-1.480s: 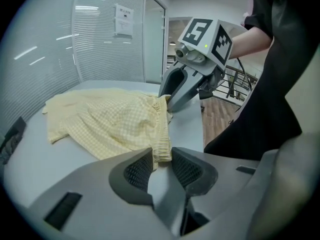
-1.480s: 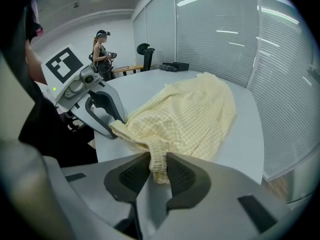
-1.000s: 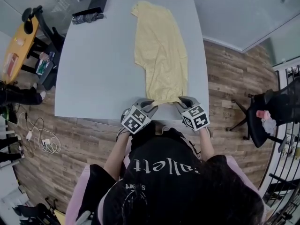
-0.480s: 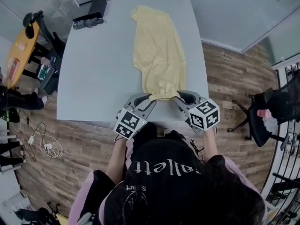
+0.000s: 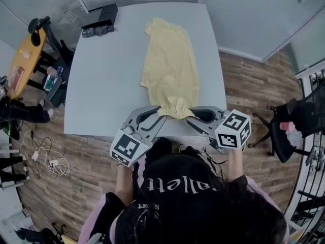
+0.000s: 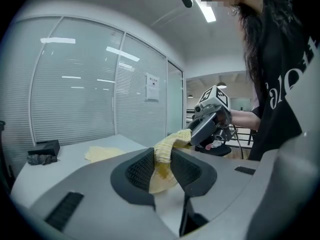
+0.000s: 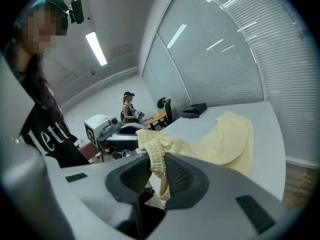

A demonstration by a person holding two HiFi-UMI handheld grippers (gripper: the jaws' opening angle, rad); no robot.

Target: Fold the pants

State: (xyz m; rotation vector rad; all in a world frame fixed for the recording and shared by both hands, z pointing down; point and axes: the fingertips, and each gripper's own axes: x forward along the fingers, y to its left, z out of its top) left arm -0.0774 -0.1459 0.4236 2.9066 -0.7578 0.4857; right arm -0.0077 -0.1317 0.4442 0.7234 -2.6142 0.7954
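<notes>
The fingers [image 6: 140, 170] of my left gripper [image 6: 162, 165] [image 5: 160, 113] are clamped on the gathered, elastic-looking edge of the yellow pants [image 6: 167, 146] [image 5: 170, 70]. The ribbed cloth is pinched between the dark pads and a fold hangs just below them. My right gripper [image 7: 157, 176] [image 5: 189, 117] has its fingers [image 7: 182, 176] closed on the same bunched edge, a little further along it. That stretch of cloth runs taut between my two grips.

I hold this near end up off the table [image 5: 101, 85], just over its near edge, with one gripper on each side of it. From my fingers the cloth slopes down onto the tabletop. The rest of the pants lies flat and lengthwise there, reaching almost to the far edge, right of the table's middle.

At the far left corner of the table sits a black box [image 5: 104, 15], with a dark bundle [image 5: 98, 31] just beside it, both well apart from the pants.

Around the table is a wood-plank floor [image 5: 254, 85]. A black office chair [image 5: 294, 121] stands off to my right and a yellow-topped desk [image 5: 20, 60] off to my left. In the right gripper view a person [image 7: 129, 106] stands far back by that desk.
</notes>
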